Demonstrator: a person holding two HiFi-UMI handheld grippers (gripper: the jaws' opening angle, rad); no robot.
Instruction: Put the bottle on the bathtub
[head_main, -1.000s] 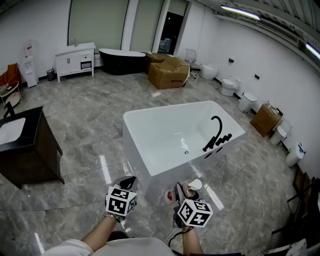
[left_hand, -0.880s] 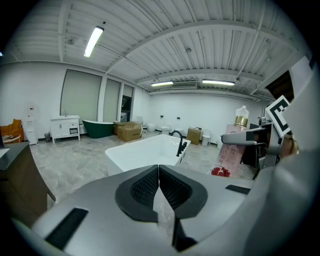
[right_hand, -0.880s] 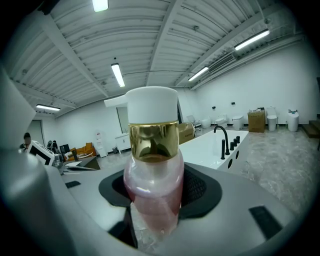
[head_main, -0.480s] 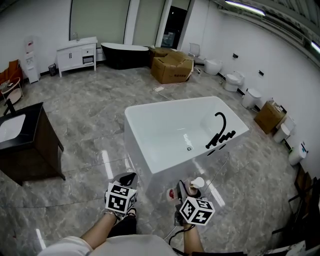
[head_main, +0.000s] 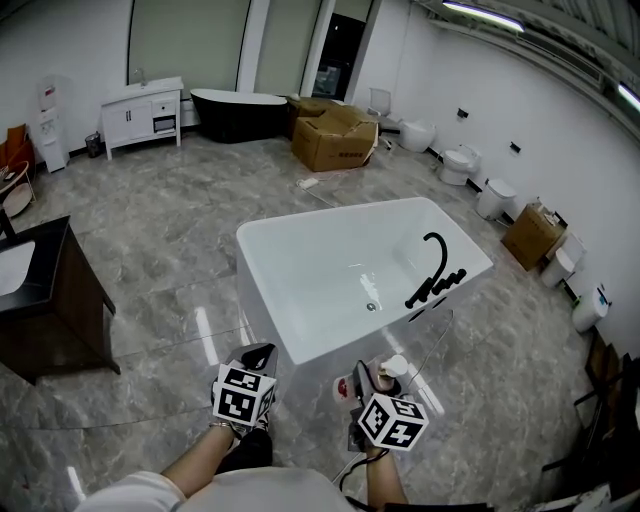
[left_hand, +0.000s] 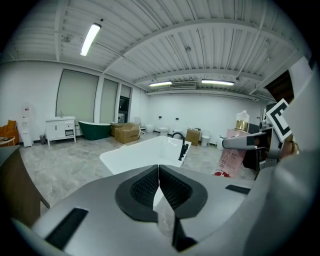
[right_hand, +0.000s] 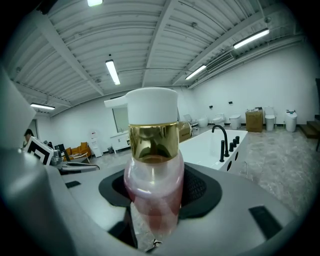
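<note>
Pink liquid in a clear, rounded bottle (head_main: 386, 374) sits clamped in my right gripper (head_main: 372, 386) at about 5 o'clock in the head view. The glossy white bathtub (head_main: 335, 218) lies toward 12 o'clock across the polished grey marble floor (head_main: 150, 250), apart from the bottle. I judge the job partly done: the bottle is in hand, but reaching the rim and setting it down are left. My left gripper (head_main: 258, 360), at 7 o'clock, carries nothing.

In the left gripper view its ribbed black pads (left_hand: 145, 187) meet with nothing between them, and the tub's smooth, squared rim shows at 12 o'clock.

In the right gripper view the jaws pinch the bottle's transparent body below a shiny gold collar (right_hand: 152, 140) and a matte white pump cap (right_hand: 150, 105); the tub, with its curved black faucet (right_hand: 220, 142), stands at 2 o'clock
</note>
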